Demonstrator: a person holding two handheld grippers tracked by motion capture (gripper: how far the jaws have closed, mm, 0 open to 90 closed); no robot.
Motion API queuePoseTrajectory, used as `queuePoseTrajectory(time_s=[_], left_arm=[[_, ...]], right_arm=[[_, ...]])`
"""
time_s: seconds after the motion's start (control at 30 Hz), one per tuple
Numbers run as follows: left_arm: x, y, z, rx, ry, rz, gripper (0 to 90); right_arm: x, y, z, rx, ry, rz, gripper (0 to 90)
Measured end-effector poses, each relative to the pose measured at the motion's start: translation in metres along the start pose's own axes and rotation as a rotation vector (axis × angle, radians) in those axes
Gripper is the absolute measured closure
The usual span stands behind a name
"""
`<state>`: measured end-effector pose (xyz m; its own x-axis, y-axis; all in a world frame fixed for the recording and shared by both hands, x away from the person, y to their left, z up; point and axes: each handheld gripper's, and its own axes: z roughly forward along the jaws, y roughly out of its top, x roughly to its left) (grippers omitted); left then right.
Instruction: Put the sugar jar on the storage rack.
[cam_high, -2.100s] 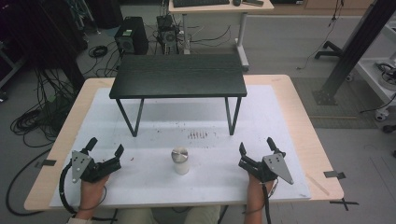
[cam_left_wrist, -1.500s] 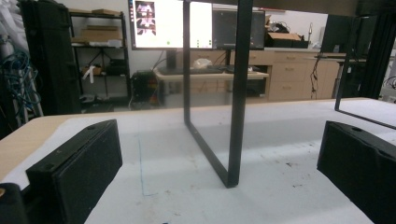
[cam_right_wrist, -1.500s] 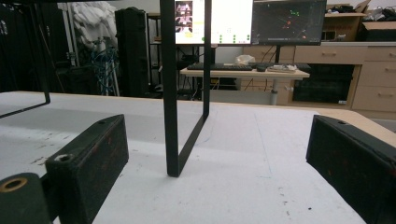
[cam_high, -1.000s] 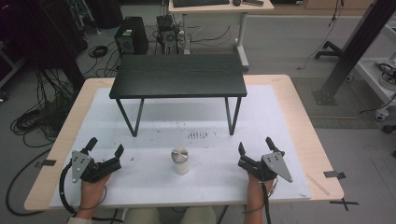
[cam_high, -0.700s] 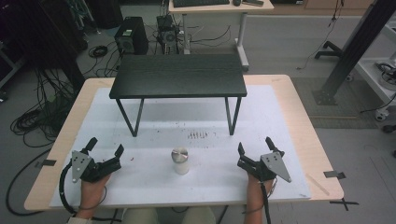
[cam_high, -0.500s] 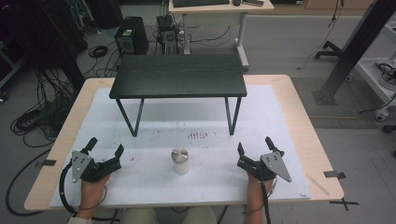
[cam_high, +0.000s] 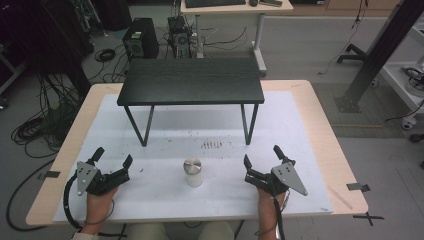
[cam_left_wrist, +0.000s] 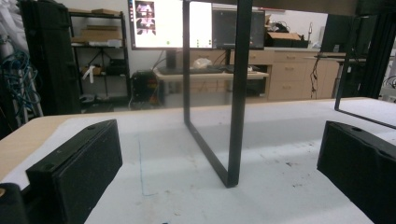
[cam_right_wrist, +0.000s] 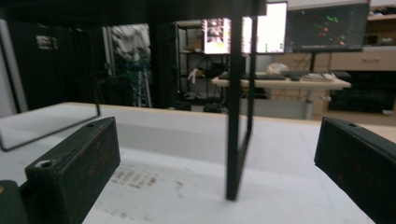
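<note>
Two grippers sit low in the high view, one in each of my hands. My left gripper (cam_high: 112, 162) is at the lower left of the frame, its jaws spread wide with nothing between them. My right gripper (cam_high: 262, 157) is at the lower right; its jaws have just been opening and stand wide, also with nothing between them. Between the two, in the lower middle of the frame, a small white cylinder with a metal cap (cam_high: 192, 171) stands upright on the white mat (cam_high: 300, 140), well apart from either gripper. Above it, in the upper middle, a low black table (cam_high: 191, 80) stands on the mat on thin legs. A patch of small dark marks (cam_high: 212, 144) lies on the mat just above the cylinder.

From the left gripper view, my two black pads (cam_left_wrist: 79, 168) rise at the lower left and lower right corners, far apart, with bare mat between them. One black leg frame (cam_left_wrist: 236, 93) of the low table stands at the centre of the frame.

From the right gripper view, my pads (cam_right_wrist: 77, 165) again stand at the two lower corners, wide apart and holding nothing. Another leg frame (cam_right_wrist: 238, 107) rises just right of centre, and the dark marks (cam_right_wrist: 133, 179) show on the mat at lower left.
</note>
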<state>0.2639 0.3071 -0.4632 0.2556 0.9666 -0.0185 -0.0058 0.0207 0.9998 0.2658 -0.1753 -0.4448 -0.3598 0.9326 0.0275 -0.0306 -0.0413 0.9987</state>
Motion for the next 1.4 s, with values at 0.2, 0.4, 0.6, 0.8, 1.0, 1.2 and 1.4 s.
queuePoseTrajectory(time_s=[0.2, 0.4, 0.6, 0.8, 1.0, 1.2, 1.4], left_arm=[[0.000, 0.000, 0.000, 0.000, 0.000, 0.000, 0.2], [0.000, 0.000, 0.000, 0.001, -0.001, 0.000, 0.2], [0.000, 0.000, 0.000, -0.001, -0.002, 0.000, 0.2], [0.000, 0.000, 0.000, -0.001, -0.003, 0.000, 0.3], [0.000, 0.000, 0.000, 0.000, -0.004, 0.000, 0.3], [0.000, 0.000, 0.000, -0.001, -0.004, 0.000, 0.3], [0.000, 0.000, 0.000, -0.001, -0.004, 0.001, 0.3]], right_arm=[[0.022, 0.015, 0.002, -0.052, 0.086, 0.000, 0.0], [0.044, 0.028, 0.003, -0.079, 0.166, -0.005, 0.0], [0.064, 0.035, 0.004, -0.087, 0.236, 0.000, 0.1], [0.083, 0.036, 0.008, -0.088, 0.298, 0.006, 0.1], [0.100, 0.028, 0.015, -0.065, 0.362, 0.005, 0.5], [0.114, 0.015, 0.025, -0.040, 0.418, 0.009, 1.4], [0.122, 0.005, 0.032, -0.022, 0.436, 0.000, 1.8]])
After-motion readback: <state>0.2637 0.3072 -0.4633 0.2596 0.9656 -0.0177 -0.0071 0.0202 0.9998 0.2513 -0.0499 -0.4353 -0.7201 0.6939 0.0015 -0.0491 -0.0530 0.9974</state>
